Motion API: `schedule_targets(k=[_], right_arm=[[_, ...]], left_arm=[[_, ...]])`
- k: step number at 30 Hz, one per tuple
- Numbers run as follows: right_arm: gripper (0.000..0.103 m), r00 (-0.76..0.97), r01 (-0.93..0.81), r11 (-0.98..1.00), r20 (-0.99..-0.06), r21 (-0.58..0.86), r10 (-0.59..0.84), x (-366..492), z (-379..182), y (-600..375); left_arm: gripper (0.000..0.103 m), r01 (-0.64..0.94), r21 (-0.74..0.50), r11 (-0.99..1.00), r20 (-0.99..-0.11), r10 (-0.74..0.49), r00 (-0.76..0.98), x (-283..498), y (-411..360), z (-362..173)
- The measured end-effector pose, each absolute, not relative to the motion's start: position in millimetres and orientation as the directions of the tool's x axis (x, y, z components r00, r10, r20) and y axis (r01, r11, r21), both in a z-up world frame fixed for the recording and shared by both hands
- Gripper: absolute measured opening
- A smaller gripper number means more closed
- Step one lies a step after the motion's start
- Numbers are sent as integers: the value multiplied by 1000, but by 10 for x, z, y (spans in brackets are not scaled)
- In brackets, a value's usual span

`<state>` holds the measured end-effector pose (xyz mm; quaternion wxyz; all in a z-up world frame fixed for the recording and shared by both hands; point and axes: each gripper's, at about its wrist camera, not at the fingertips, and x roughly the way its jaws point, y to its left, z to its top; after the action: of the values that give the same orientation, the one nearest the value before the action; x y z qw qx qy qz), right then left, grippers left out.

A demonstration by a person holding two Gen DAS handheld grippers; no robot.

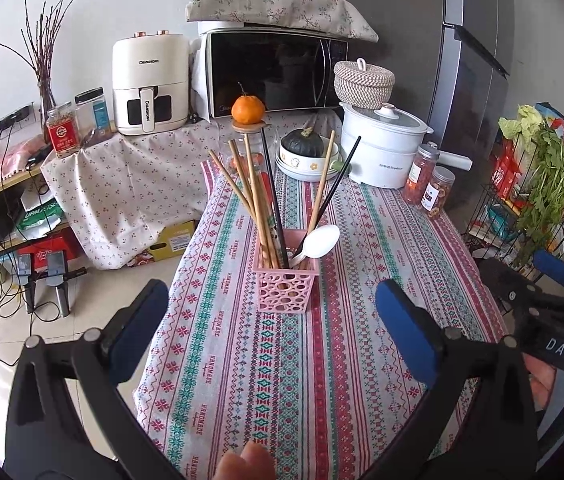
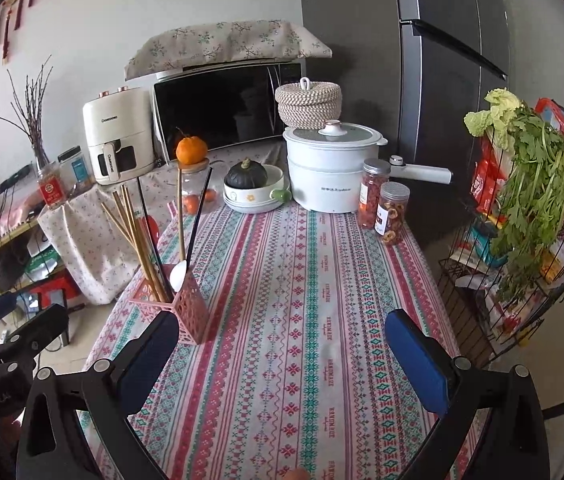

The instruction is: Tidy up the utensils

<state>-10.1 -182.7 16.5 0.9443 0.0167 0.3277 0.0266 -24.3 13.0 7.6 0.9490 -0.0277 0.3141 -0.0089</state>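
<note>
Left tongs (image 1: 272,312): blue-padded jaws spread wide, empty. Ahead, the pink perforated plastic square holder (image 1: 286,280) stands upright on the woven patterned tabletop (image 1: 361,280), containing wooden and black chopsticks (image 1: 260,200) and a white plastic spoon (image 1: 319,242). Right tongs (image 2: 282,344): spread wide, empty.

"CHANGHONG" on the air fryer (image 1: 149,85), "HANDMADE" along the tablecloth (image 1: 218,322), "DAS" on the right gripper (image 1: 561,312)

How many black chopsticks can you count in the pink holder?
2. One black chopstick stands on the holder's left side among the wooden ones; the other leans right, above the white spoon. More may be hidden behind the wooden ones.
</note>
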Motion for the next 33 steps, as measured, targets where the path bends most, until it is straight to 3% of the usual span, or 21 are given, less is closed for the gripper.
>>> schedule_targets(k=[20,33], right_arm=[[103,785,-30,998,-617,48,53,-130,163,-1843],[103,782,-31,998,-621,50,55,-126,153,-1843]], left_arm=[[103,22,-78,997,-574,-63,817,-281,65,99],[103,28,-64,998,-616,-61,786,-255,33,57]])
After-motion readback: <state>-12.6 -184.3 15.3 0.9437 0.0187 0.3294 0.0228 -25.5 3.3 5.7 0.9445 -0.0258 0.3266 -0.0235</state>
